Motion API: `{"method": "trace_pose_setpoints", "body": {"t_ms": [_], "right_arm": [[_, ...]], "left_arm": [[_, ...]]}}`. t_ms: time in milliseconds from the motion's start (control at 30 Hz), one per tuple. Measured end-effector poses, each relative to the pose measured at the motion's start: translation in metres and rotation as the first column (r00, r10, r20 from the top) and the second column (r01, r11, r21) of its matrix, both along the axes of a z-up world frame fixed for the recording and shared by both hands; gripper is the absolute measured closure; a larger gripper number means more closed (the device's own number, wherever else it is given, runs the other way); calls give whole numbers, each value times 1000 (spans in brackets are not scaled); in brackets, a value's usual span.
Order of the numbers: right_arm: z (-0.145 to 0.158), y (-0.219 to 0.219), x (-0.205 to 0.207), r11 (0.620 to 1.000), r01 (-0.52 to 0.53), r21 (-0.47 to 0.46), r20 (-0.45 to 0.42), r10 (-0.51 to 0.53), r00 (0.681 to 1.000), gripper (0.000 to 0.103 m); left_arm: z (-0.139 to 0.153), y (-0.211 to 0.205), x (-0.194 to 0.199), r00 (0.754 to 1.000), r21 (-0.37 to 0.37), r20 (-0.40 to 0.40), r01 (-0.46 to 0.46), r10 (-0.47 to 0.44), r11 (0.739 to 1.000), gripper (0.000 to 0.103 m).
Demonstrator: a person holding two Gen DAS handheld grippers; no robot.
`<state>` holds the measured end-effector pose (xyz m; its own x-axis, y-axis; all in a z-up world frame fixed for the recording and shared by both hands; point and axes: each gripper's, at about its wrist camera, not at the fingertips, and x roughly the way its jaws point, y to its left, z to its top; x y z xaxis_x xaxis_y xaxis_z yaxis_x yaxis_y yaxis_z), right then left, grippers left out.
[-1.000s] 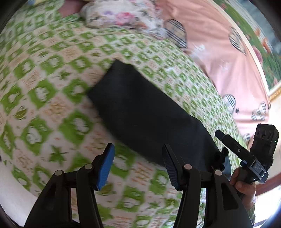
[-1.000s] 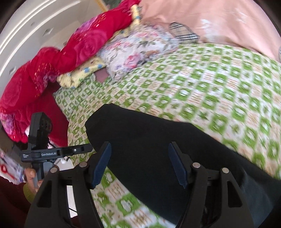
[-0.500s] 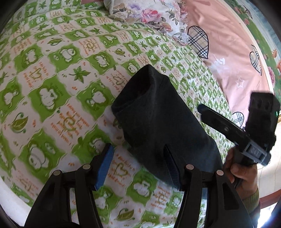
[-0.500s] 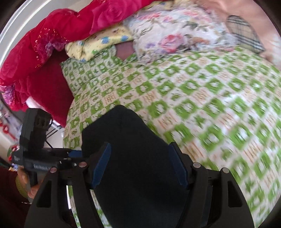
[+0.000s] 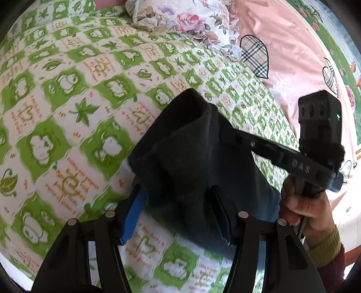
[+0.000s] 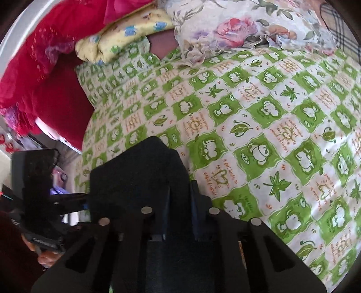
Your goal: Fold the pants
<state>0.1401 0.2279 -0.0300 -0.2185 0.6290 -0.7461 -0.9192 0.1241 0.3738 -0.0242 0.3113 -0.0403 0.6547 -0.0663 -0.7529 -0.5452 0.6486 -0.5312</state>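
The black pants [image 5: 189, 153] lie folded into a thick bundle on the green-and-white patterned bedspread [image 5: 67, 94]. In the left wrist view my left gripper [image 5: 178, 214] is open, its blue-padded fingers straddling the near end of the bundle. My right gripper also shows in that view [image 5: 227, 135], reaching onto the bundle from the right. In the right wrist view my right gripper [image 6: 179, 200] has its jaws nearly together, pinching a raised fold of the black pants [image 6: 140, 178]. The left gripper shows at that view's left edge [image 6: 67, 200].
A floral pillow [image 5: 187, 20] and a pink sheet with plaid hearts [image 5: 293, 56] lie at the far side of the bed. A red blanket [image 6: 40, 56] and a yellow pillow [image 6: 121, 38] are piled at the bed's left end.
Both grippers moved in onto the pants. The right gripper's jaws went from wide open to pinched on a fold. The left gripper slid its open fingers around the bundle's end.
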Motion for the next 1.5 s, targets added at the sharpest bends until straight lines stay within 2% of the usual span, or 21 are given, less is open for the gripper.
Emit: {"method": "trace_pose_setpoints", "body": {"t_ms": [133, 233, 300, 467, 633, 833, 1000, 1167, 1267, 1500], "right_arm": [[1, -2, -3, 1000, -7, 10, -3, 7, 1000, 87], [3, -4, -6, 1000, -5, 22, 1, 5, 1000, 88], [7, -9, -7, 999, 6, 44, -7, -6, 1000, 89], [30, -37, -11, 989, 56, 135, -19, -54, 998, 89], [58, -80, -12, 968, 116, 224, -36, -110, 993, 90], [80, -142, -7, 922, 210, 324, -77, -196, 978, 91], [84, -190, -4, 885, 280, 371, -103, -261, 960, 92], [84, -243, 3, 839, 362, 406, -138, -336, 932, 93], [83, -276, 12, 808, 415, 419, -164, -382, 909, 96], [63, -345, 24, 744, 525, 413, -217, -480, 850, 97]], "left_arm": [[0, 1, 6, 1000, 20, -9, -7, 7, 1000, 73], [0, 5, 2, 1000, -24, 21, 2, -2, 1000, 83], [7, 3, 1, 999, -23, 34, 12, -11, 1000, 85], [41, -18, -1, 994, 18, 91, 59, -60, 998, 86], [79, -50, 4, 978, 79, 158, 126, -137, 989, 86], [116, -98, 19, 940, 152, 221, 229, -259, 961, 86], [128, -138, 32, 909, 172, 241, 304, -339, 937, 86], [134, -185, 49, 872, 194, 243, 387, -426, 902, 86], [135, -221, 61, 843, 217, 233, 441, -485, 871, 86], [121, -291, 91, 785, 230, 181, 551, -592, 802, 86]]}}
